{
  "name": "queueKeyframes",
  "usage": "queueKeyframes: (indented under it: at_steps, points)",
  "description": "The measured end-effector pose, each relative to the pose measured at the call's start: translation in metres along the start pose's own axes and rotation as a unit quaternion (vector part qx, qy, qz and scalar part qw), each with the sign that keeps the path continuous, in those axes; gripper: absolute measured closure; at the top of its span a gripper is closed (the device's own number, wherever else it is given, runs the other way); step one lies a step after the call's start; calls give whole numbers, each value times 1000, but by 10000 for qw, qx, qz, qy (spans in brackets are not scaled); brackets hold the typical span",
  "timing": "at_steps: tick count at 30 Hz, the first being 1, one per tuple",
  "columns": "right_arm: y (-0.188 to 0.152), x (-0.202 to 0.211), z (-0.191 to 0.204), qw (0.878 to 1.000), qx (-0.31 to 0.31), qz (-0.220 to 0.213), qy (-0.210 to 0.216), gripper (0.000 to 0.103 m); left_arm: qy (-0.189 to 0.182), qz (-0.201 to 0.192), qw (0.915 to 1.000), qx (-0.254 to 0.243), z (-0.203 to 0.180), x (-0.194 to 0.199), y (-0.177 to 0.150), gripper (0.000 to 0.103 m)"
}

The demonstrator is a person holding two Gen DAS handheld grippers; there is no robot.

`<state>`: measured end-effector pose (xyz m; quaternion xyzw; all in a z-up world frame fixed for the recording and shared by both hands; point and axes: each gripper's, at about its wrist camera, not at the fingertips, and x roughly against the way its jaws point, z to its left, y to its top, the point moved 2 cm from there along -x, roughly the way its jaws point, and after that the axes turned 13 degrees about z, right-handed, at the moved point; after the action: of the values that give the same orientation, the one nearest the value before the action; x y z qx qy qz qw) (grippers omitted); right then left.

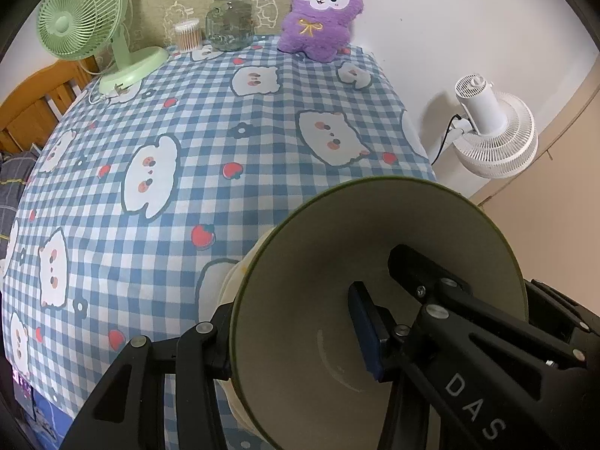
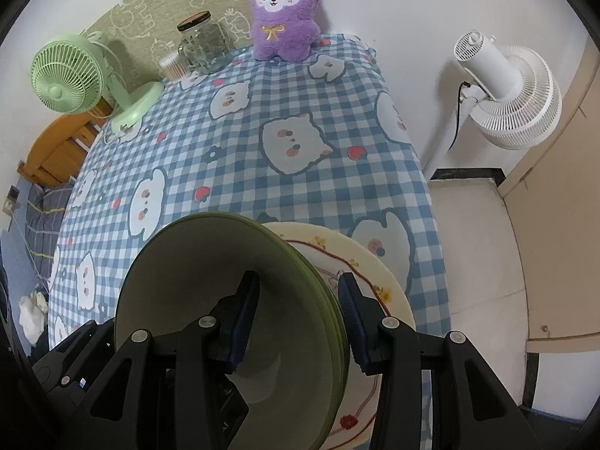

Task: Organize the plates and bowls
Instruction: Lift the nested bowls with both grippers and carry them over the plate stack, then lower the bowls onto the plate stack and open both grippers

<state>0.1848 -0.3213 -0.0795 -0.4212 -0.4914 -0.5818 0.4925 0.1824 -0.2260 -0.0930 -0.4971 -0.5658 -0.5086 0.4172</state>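
Both grippers clamp the same green bowl (image 1: 322, 273) from opposite sides of its rim. The left gripper (image 1: 296, 345) has one finger inside the bowl and the other outside its left wall, the rim caught between the blue pads at a part-open width. The right gripper (image 2: 298, 322) does likewise on the opposite side, one pad inside and one outside the right wall, also part-open and pressing on the rim.

The bowl is deep and conical, with a smooth matte pale-green inside and a thin darker-green rim (its outer wall shows stacked ridges in the right view, so whether it is one bowl or several nested ones cannot be told). It sits low over a cream plate (image 2: 375, 273), round and glossy, painted with a wavy red line and small flowers. Whether the bowl touches the plate cannot be told.

The plate lies near the front right edge of the table (image 1: 225, 142), which is covered in a soft blue-and-white checked cloth printed with white animals and red strawberries. At the far edge stand a ribbed green fan (image 1: 86, 15), a glass jar (image 1: 229, 18) with a dark lid, a small tub of cotton swabs (image 1: 187, 34) and a fuzzy purple plush (image 1: 322, 11). A white fan (image 1: 495, 127) stands off to the right.
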Motion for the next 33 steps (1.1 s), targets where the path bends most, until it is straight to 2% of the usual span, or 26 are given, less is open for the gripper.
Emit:
queueKeyframes:
  at_steps: [5,11,13,14,16,18,22,27,33]
  points:
    - [5,-6,-5,10000,-61,34,42,54,94,-92,9998,-142,-6,1,2,54]
    - [3,-4,-7,9999,56,21,155,53,30,-98,9998,-187,-9,2,0,41]
    - [3,-1,-7,9998,130,-36,169,45,5,-139,9997,-185,-10,4,-1,31]
    - [3,2,-6,9996,186,-105,176,41,7,-158,9997,-176,-10,4,-1,29]
    - [2,8,-5,9993,261,-215,147,26,4,-247,9996,-132,-11,8,-1,23]
    - [1,14,-3,9990,308,-311,71,23,53,-338,9994,-86,-11,12,-2,20]
    - [-4,26,2,9980,438,-454,47,23,158,-504,9986,-18,-11,24,-6,17]
    - [-10,40,7,9965,458,-656,-222,23,353,-700,9969,4,-8,40,-12,15]
    - [-20,61,9,9936,271,-1000,-446,23,310,-1013,9944,-34,5,58,-20,15]
